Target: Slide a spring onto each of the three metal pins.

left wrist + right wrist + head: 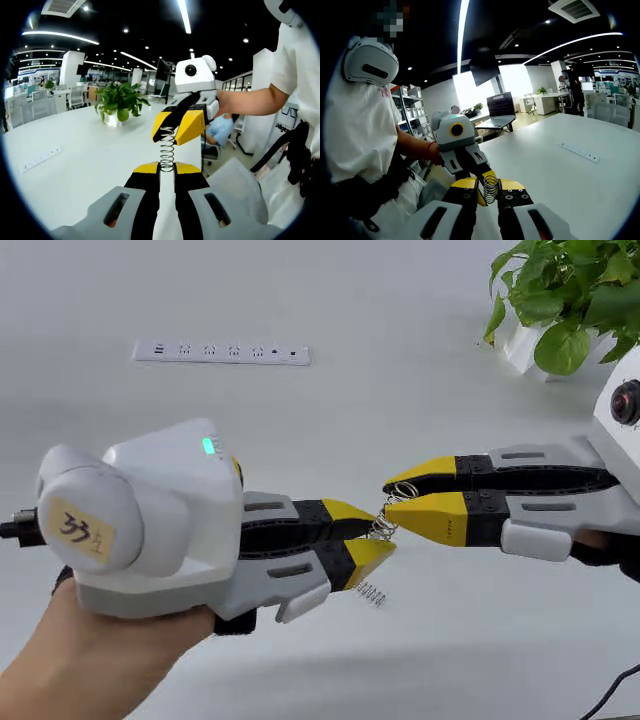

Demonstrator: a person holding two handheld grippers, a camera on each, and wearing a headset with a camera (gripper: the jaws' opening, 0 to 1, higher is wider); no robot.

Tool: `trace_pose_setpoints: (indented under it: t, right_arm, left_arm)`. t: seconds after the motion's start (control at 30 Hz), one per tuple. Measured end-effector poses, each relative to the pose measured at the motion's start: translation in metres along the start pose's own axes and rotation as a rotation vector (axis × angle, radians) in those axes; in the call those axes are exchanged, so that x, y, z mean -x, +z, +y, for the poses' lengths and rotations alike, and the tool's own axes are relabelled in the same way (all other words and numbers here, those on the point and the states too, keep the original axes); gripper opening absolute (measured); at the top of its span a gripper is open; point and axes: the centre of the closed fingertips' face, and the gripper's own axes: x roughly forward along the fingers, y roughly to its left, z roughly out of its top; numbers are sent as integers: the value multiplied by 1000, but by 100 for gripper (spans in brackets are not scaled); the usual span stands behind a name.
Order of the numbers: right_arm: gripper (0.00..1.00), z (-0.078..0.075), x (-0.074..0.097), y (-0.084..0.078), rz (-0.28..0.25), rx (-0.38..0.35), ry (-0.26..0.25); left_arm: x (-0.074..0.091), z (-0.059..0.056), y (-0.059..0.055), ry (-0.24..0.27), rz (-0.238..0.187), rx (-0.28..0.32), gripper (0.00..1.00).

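- The left gripper is at the near left and the right gripper at the right. Their tips meet in the middle, above the table.
- A spring sits between both pairs of tips.
- A second spring lies on the table under these tips.
- A power strip lies far left, a plant far right.

Held spring: thin silvery wire coil, hanging in the air above the table and spanning the tips of both grippers. One end is sitting between the jaws of the left gripper, the other between the jaws of the right gripper.
Loose spring: small matching coil, lying flat on the table just below the left gripper.
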Motion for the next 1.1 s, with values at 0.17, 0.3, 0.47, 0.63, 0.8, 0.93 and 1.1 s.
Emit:
trace_pose_setpoints:
  t: [0.17,0.3,0.47,0.63,0.8,0.93,1.1]
  right_arm:
    - [18,0,2,-3,71,34,24]
    - [23,-1,8,-9,229,135,60]
    - [27,5,7,-12,437,292,151]
    - [25,12,2,-24,619,405,253]
    - [20,11,1,-34,742,480,328]
    - [17,13,-1,-37,790,501,358]
    - [14,14,-1,-44,841,525,391]
  left_arm:
    - [1,-1,-1,-2,1,-2,6]
    - [1,-2,-4,-5,14,-17,6]
    - [-2,-7,-10,-13,36,-33,6]
    - [-3,-11,-13,-20,52,-49,6]
    - [-3,-12,-17,-23,60,-56,6]
    - [-3,-11,-18,-23,63,-56,6]
    - [-1,-10,-18,-22,58,-52,6]
